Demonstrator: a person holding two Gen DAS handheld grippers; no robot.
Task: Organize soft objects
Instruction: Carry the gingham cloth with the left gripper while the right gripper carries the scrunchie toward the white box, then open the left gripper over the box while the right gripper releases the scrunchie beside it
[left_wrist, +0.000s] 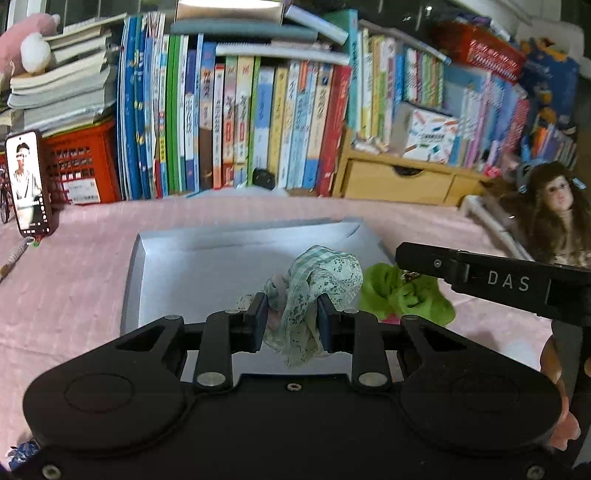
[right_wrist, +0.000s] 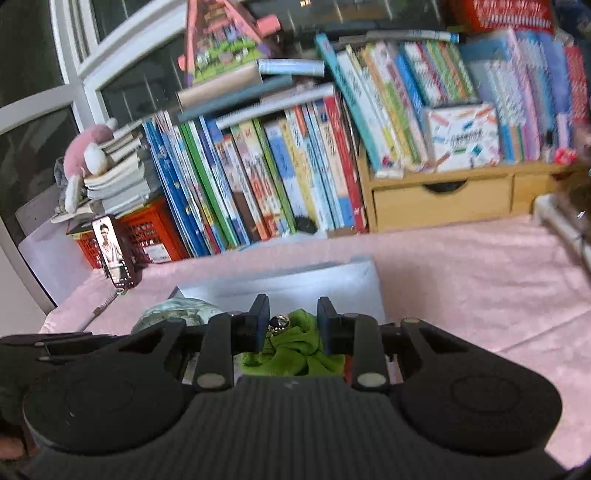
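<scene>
My left gripper (left_wrist: 291, 315) is shut on a pale green floral cloth (left_wrist: 317, 284), held bunched over the near part of a shallow grey tray (left_wrist: 177, 266). My right gripper (right_wrist: 290, 321) is shut on a bright green cloth (right_wrist: 295, 350) with a small metal bell (right_wrist: 277, 323) on it. In the left wrist view the green cloth (left_wrist: 402, 295) hangs just right of the floral cloth at the tray's right edge, under the right gripper's black finger (left_wrist: 424, 260). The floral cloth (right_wrist: 173, 312) shows to the left in the right wrist view.
A pink tablecloth (left_wrist: 74, 280) covers the table. Behind stand rows of books (left_wrist: 240, 122), a red crate (left_wrist: 85, 162), a propped phone (left_wrist: 27, 184), a wooden drawer unit (left_wrist: 399, 181) and a long-haired doll (left_wrist: 554, 218) at the right.
</scene>
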